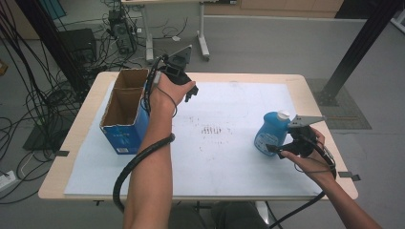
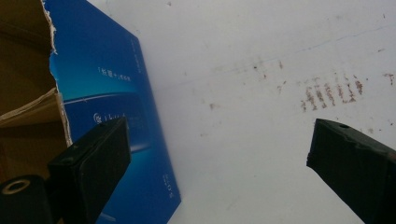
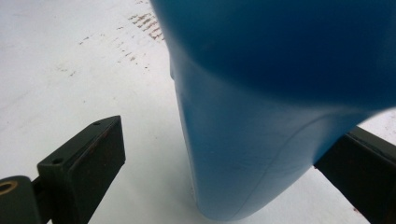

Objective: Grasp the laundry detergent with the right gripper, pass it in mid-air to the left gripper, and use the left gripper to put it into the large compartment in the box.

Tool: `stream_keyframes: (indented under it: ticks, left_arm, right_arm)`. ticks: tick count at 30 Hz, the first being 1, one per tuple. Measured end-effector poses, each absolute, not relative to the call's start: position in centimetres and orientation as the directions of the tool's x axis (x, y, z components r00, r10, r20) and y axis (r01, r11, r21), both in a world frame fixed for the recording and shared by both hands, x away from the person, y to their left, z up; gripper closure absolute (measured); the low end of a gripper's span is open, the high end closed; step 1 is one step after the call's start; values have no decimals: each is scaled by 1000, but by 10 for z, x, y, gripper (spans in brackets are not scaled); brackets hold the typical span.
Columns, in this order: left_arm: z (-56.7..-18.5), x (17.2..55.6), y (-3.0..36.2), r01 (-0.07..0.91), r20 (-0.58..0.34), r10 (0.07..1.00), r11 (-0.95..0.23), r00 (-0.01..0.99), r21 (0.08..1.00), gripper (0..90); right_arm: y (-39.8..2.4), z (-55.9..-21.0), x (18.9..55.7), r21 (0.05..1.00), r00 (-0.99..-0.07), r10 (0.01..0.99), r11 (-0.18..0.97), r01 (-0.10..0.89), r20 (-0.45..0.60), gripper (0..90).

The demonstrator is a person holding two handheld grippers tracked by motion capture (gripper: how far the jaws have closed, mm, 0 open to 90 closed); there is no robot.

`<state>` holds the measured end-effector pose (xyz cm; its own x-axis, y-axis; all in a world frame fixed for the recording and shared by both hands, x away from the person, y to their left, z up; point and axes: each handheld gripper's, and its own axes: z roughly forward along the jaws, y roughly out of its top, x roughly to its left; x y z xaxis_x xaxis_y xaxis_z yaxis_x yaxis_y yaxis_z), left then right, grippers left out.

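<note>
White sheeting covers our table [image 1: 229, 167], smudged brown near its middle, with cables strewn over the grey floor at far left. We judge the work barely begun — the blue bottle [image 1: 270, 131] stands upright at the right, and nothing appears to lie in the open box [image 1: 125, 107] at the left. Our right tool [image 1: 282, 147] is spread wide around the bottle's base, one jaw near each side, not yet pinching. Our left tool [image 1: 190, 92] hovers released and empty just right of the box. Left to do — clamp, lift, carry across. Nothing blocks the way except our own left arm beside the box.
</note>
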<state>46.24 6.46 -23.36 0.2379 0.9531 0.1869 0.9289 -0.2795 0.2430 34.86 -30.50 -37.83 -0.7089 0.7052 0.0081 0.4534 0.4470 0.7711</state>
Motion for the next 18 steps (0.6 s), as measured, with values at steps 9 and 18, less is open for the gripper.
stream_keyframes:
  ticks: [9, 18]
  left_arm:
    - [-234, 462, 66, 931, 190, 953, -279, 237, 237, 63]
    - [-234, 462, 62, 928, 189, 951, -287, 245, 238, 63]
  right_arm:
    - [-306, -379, 349, 771, -707, 707, 439, 462, 21, 51]
    - [-306, -380, 349, 776, -704, 710, 436, 457, 15, 134]
